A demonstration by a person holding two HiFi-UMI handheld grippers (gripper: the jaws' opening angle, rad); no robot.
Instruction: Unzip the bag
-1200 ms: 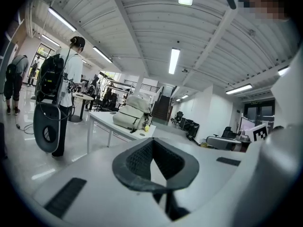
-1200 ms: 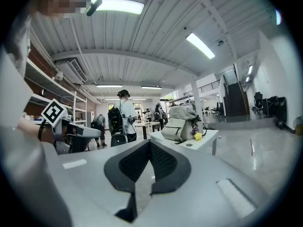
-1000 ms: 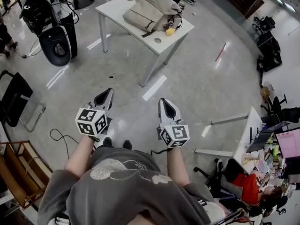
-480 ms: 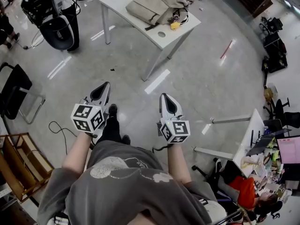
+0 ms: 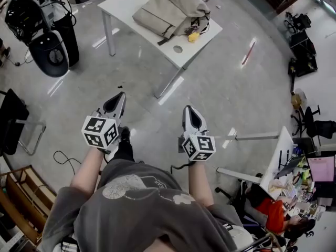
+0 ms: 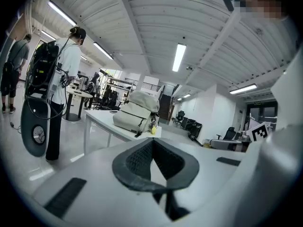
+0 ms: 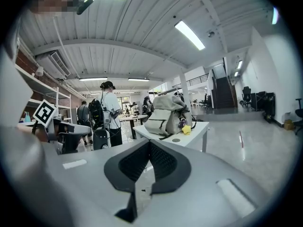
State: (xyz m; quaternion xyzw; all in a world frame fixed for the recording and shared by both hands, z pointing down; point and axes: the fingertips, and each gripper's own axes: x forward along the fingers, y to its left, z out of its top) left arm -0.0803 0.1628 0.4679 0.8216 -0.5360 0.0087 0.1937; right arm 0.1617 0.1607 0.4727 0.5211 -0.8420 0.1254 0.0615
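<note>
Bag [image 5: 170, 9] first, in the head view: a beige bag lies on the white table [image 5: 119, 5] at the far side of the room, well apart from both tools. The left gripper [image 5: 116, 104] and right gripper [image 5: 191, 117] hang in front of the person's chest over bare grey floor [image 5: 220, 83], jaws together and holding nothing. By my reading the task has not started. The walk to the table, finding the zip pull and drawing it open are all left. From here I cannot tell whether any zip is already open. A small yellow object [image 5: 193, 36] lies at the bag's right end. Far left stands a person with black equipment [image 5: 39, 28]. Cluttered desks [image 5: 294, 167] fill the near right and a wooden shelf [image 5: 21, 193] the near left.

In the left gripper view, the left gripper [image 6: 152, 142] shows its dark pads meeting at the tip, with nothing between them. Beyond them the bag [image 6: 137, 112] rests on the table [image 6: 102, 122], far ahead and slightly left. The person with black equipment [image 6: 57, 79] stands at the left. Strip lights run along the ribbed ceiling [image 6: 156, 22].

In the right gripper view, the right gripper [image 7: 149, 144] is likewise closed and empty. The bag [image 7: 166, 115] sits upright on the table [image 7: 191, 137], the yellow object [image 7: 187, 130] just beside it. The glossy floor [image 7: 265, 145] stretches away to the right.
</note>
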